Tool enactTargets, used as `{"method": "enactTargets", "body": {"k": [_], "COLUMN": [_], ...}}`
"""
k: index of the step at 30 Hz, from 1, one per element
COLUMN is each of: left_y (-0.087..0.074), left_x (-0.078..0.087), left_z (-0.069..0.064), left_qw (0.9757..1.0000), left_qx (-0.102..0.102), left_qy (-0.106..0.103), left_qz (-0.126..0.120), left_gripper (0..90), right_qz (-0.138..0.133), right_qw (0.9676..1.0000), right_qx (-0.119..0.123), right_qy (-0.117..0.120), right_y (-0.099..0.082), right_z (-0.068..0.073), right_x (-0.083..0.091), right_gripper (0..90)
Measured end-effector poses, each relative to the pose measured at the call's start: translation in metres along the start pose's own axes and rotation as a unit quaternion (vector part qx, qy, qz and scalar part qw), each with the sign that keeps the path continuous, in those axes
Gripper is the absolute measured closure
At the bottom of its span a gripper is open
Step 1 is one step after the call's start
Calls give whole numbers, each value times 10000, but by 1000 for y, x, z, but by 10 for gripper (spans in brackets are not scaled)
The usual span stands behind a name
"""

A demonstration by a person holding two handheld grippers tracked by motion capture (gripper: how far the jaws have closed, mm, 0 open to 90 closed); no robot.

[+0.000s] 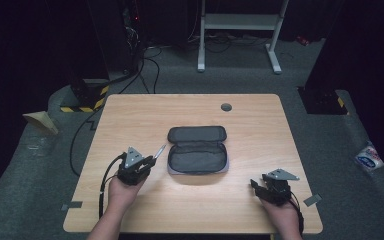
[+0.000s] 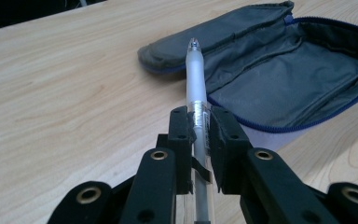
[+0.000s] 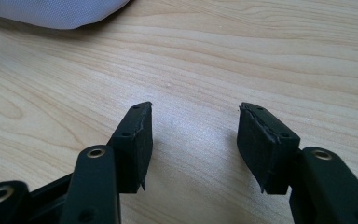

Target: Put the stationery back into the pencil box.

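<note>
- Frosted pen [image 2: 196, 84] pinched in left gripper [image 1: 149, 161], lower barrel hidden by jaws, tip at 1 o'clock toward open grey pouch [image 1: 198, 156].
- Right gripper [image 3: 193, 140] spread, empty, at 5 o'clock on table [image 1: 195, 205].

Light wooden table [image 1: 130, 200] with an open grey pencil case [image 1: 198, 150].

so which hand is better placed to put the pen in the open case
Left. The left gripper is shut on the pen, right beside the open case. The right gripper is open, holds nothing, and sits farther off.
</note>
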State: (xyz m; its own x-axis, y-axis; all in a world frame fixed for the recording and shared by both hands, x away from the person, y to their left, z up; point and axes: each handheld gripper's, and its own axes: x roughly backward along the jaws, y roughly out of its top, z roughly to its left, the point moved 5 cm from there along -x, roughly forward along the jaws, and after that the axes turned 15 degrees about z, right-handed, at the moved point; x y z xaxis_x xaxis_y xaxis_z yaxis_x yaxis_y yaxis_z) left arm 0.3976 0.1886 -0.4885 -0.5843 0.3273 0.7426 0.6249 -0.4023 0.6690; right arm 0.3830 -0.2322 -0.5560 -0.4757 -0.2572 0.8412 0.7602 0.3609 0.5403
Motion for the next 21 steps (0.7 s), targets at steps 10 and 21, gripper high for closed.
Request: {"method": "enactTargets", "body": {"k": [10, 21], "left_y": [17, 29], "left_x": [6, 4], "left_z": [-10, -25], "left_qw": [9998, 9982], "left_qx": [-168, -542], "left_qy": [-63, -244], "left_qz": [-98, -73], "left_gripper": [792, 792], "right_qz": [44, 47], "right_qw": [9999, 9998], "right_qx": [139, 140], "right_qy": [-88, -130], "right_y": [0, 1], "right_z": [3, 3], "right_x": [-1, -1], "right_gripper": [429, 427]}}
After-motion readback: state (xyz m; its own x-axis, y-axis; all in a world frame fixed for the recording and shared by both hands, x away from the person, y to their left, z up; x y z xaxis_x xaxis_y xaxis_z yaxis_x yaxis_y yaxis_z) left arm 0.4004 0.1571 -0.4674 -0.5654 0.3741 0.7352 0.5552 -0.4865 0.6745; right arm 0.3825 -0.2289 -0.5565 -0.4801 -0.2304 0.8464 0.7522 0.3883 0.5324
